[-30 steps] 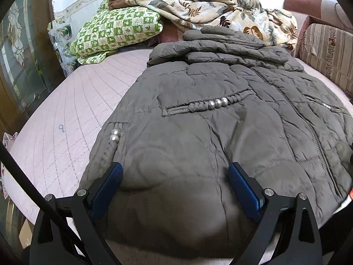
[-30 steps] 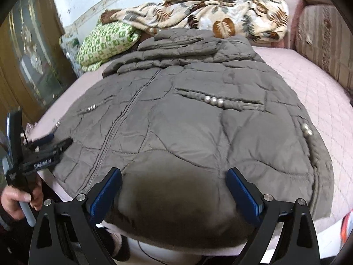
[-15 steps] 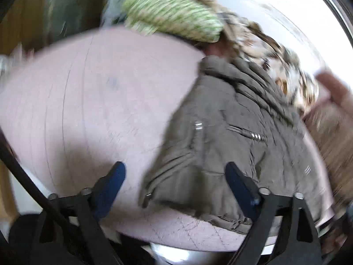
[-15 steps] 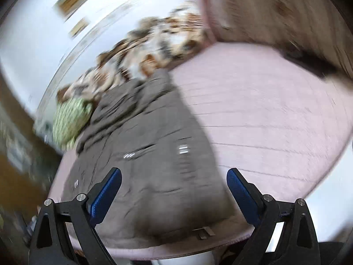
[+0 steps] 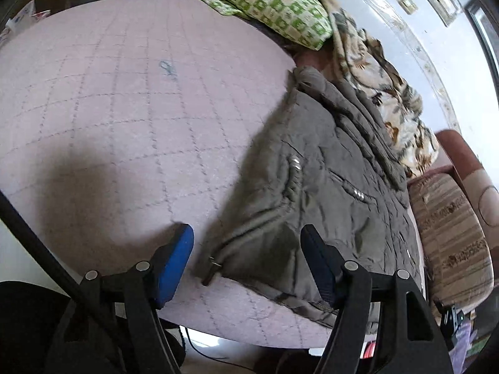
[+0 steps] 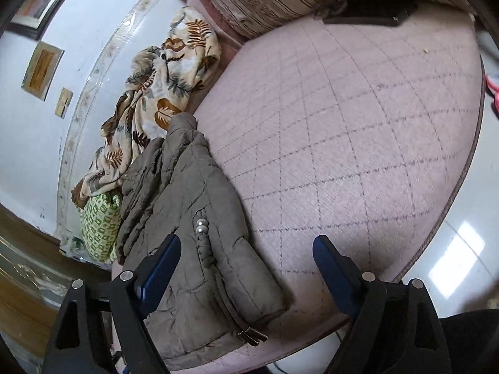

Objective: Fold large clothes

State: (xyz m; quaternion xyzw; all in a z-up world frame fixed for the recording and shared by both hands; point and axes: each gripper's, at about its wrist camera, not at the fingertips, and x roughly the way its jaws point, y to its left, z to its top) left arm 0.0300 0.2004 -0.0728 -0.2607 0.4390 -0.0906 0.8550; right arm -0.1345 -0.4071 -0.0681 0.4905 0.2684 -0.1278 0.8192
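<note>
Home bedroom or living room, looking lived-in. A pink quilted bed cover [image 5: 131,99] is spreading across a wide mattress, a green checked pillow [image 5: 268,3] and a leaf-print blanket [image 6: 162,71] are lying bunched along the wall, a striped upholstered sofa [image 5: 449,230] is sitting just beside the bed. Framed pictures [image 6: 42,70] are hanging on the white wall. A quilted grey coat [image 5: 327,193] is lying on the cover.

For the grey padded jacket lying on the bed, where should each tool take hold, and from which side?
The jacket lies flat with both hem corners at the bed's near edge. Left tool takes the corner at the zipper pull; right tool, likewise open, takes its corner, both from the near edge.
</note>
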